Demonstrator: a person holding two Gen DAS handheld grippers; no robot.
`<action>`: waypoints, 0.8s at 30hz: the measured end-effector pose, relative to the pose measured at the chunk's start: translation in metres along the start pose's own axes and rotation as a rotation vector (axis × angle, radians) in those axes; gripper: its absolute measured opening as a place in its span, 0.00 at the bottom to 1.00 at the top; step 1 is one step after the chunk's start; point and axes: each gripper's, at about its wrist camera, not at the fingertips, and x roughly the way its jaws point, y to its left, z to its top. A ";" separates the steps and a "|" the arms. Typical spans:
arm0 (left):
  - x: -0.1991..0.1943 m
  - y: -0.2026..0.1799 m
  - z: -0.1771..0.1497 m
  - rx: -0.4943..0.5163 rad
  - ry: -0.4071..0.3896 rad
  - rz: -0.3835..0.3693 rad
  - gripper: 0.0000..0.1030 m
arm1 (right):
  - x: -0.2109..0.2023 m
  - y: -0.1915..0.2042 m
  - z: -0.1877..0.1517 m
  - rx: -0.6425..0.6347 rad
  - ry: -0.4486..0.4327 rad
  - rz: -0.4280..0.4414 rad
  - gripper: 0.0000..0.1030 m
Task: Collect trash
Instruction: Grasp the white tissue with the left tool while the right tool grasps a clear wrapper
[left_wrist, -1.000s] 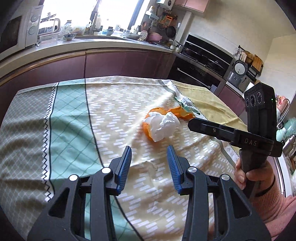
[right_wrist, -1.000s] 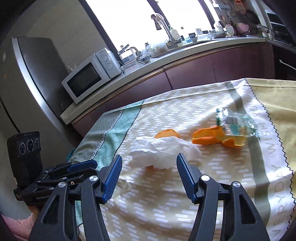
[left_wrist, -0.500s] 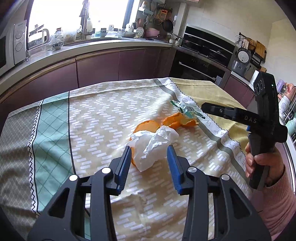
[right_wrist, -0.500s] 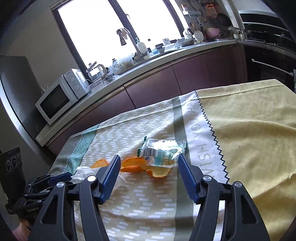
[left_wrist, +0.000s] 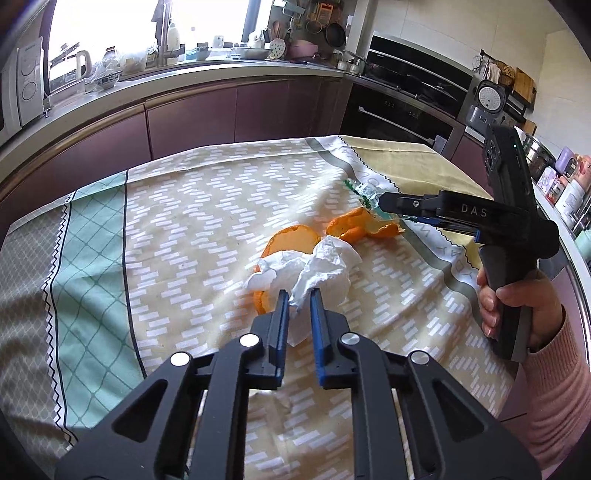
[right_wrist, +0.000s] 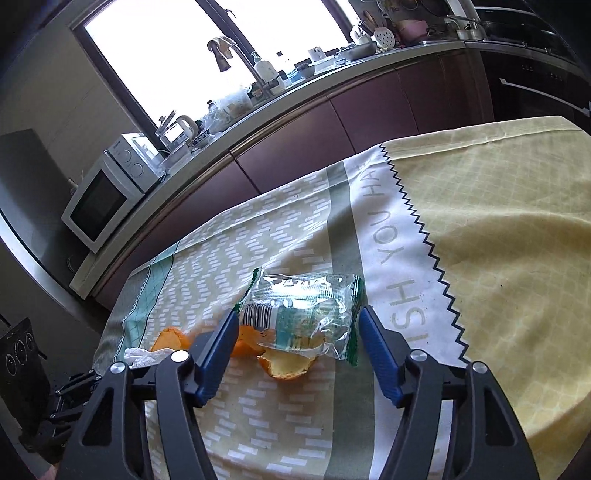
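Note:
A crumpled white tissue (left_wrist: 314, 271) lies on the tablecloth over orange peel (left_wrist: 291, 238). My left gripper (left_wrist: 297, 297) is shut on the tissue's near edge. More orange peel (left_wrist: 364, 229) lies to the right, partly under a clear plastic wrapper (right_wrist: 301, 312) with green ends. My right gripper (right_wrist: 295, 323) is open, its blue fingers (right_wrist: 376, 349) on either side of the wrapper. Peel (right_wrist: 288, 363) shows under the wrapper in the right wrist view. The right gripper (left_wrist: 388, 203) also shows in the left wrist view, over the wrapper.
The table is covered by a patterned tablecloth (left_wrist: 184, 221) with a yellow section (right_wrist: 498, 240) to the right. A kitchen counter (left_wrist: 166, 81) with a microwave (right_wrist: 107, 195), kettle and sink runs behind. An oven (left_wrist: 406, 99) stands at the back right.
My left gripper moved forward and closed on the tissue. My right gripper swung right from the tissue and came down around the plastic wrapper, still open.

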 end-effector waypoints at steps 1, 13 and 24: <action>0.000 0.000 0.000 -0.002 0.001 -0.004 0.06 | 0.000 -0.001 -0.001 0.000 0.000 0.002 0.48; -0.021 -0.001 -0.001 -0.006 -0.054 -0.066 0.02 | -0.018 -0.004 -0.005 0.002 -0.044 0.027 0.13; -0.058 0.013 -0.008 -0.053 -0.116 -0.115 0.02 | -0.044 0.012 -0.008 -0.019 -0.099 0.090 0.13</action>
